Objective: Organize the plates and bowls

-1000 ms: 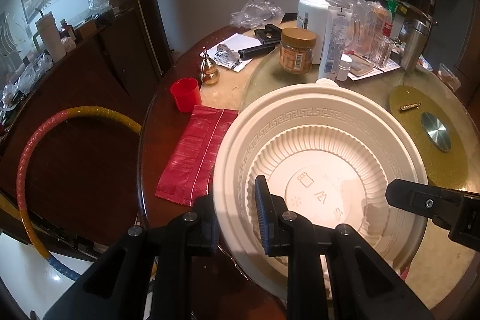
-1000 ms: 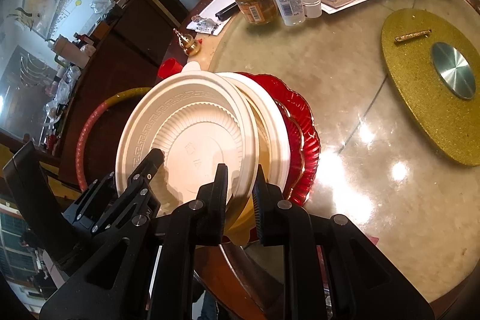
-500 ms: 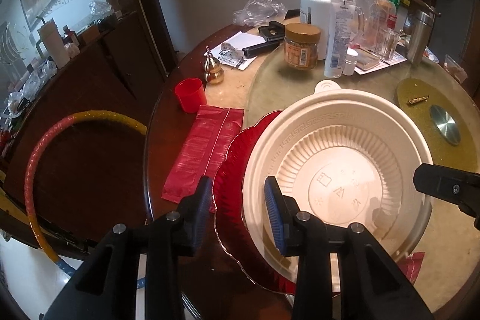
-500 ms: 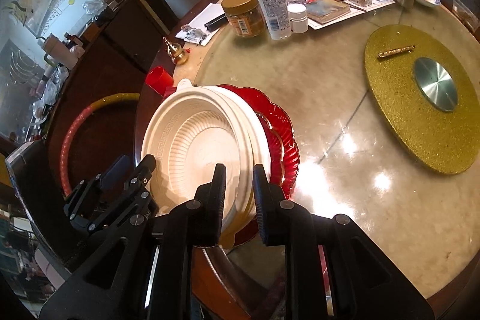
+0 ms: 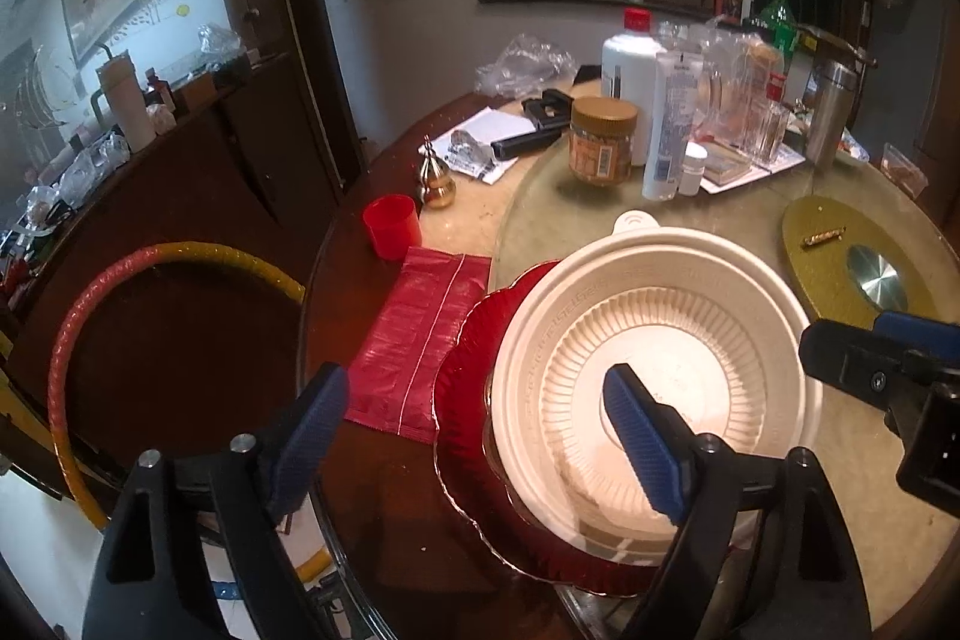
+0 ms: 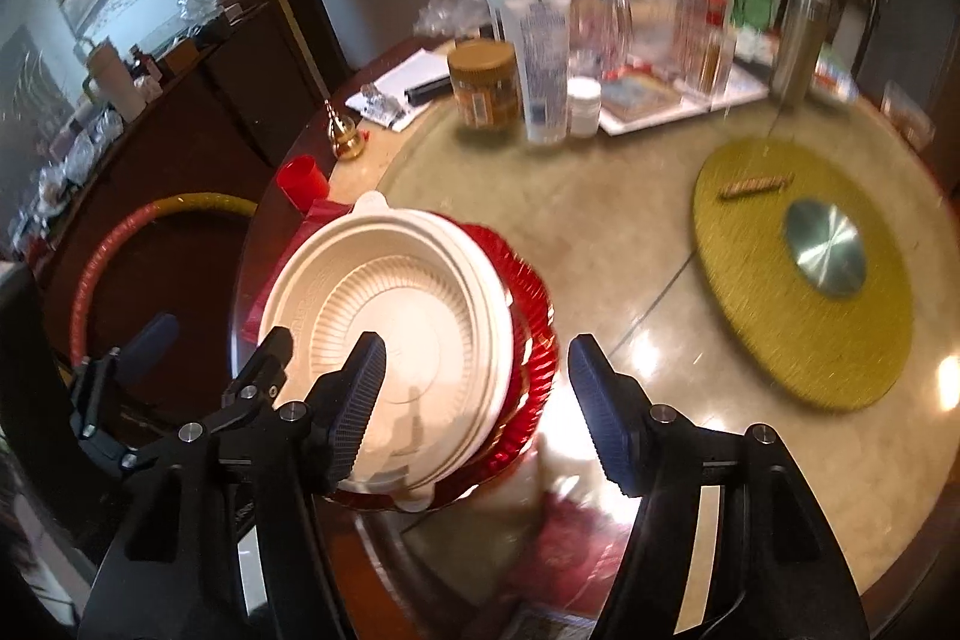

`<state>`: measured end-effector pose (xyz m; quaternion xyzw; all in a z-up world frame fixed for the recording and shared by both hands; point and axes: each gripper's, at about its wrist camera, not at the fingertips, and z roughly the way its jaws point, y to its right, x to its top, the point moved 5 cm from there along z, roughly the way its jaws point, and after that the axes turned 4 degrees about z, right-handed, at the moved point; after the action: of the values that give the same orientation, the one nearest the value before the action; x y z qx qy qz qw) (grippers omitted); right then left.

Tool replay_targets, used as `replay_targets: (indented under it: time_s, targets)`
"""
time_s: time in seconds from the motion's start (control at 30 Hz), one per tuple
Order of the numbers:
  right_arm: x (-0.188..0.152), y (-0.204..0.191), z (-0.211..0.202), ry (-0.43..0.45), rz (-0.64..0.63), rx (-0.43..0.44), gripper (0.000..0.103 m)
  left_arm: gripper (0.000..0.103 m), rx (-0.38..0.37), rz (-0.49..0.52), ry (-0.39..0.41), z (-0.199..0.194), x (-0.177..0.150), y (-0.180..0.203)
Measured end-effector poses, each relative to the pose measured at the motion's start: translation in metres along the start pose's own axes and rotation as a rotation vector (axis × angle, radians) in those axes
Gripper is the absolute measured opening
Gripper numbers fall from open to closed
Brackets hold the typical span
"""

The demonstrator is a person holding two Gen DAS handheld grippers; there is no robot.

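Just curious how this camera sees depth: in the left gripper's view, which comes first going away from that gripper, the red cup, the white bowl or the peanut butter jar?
1. White bowl, right under the left gripper.
2. Red cup, farther back, left.
3. Peanut butter jar, farthest, among the bottles.

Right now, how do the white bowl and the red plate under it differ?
The white bowl is matte cream with fine ribbing and a smooth round rim; the red plate is glossy with a scalloped edge. The bowl sits on top; the plate lies beneath and pokes out wider. Both are round, stacked at the table edge.
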<state>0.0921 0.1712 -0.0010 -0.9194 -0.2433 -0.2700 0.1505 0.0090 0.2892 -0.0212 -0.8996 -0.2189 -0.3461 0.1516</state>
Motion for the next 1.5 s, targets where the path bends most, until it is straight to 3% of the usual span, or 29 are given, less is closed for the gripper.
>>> replay_targets:
  time_s: [0.1,0.23,0.33,0.37,0.4,0.43,0.47,0.67,1.5]
  targets:
    - [-0.006,0.000,-0.010,0.061,-0.075,-0.010,0.079,0.088,0.025,-0.010,0.036,-0.006,-0.003,-0.003]
    - [-0.018,0.001,-0.023,0.137,-0.194,-0.017,0.079,0.088,0.035,-0.018,0.056,-0.011,-0.008,-0.004]
    - [-0.029,0.009,-0.033,0.170,-0.201,0.022,0.079,0.088,0.021,-0.010,0.064,-0.016,-0.012,-0.001]
    - [-0.031,0.008,-0.035,0.179,-0.210,0.023,0.083,0.089,0.012,-0.004,0.065,-0.018,-0.014,0.001]
    - [-0.034,0.009,-0.037,0.191,-0.219,0.019,0.098,0.093,0.001,0.001,0.065,-0.020,-0.016,0.004]
    - [-0.037,0.011,-0.039,0.205,-0.223,0.023,0.103,0.096,-0.010,0.003,0.066,-0.023,-0.018,0.006]
    - [-0.040,0.012,-0.040,0.217,-0.226,0.035,0.103,0.103,-0.020,0.006,0.072,-0.026,-0.019,0.008]
    - [-0.048,0.023,-0.039,0.206,-0.185,0.053,0.103,0.103,-0.031,0.020,0.090,-0.036,-0.025,0.019]
    - [-0.068,0.024,-0.035,0.151,-0.258,0.009,0.103,0.103,-0.054,0.013,0.037,-0.037,-0.036,0.030]
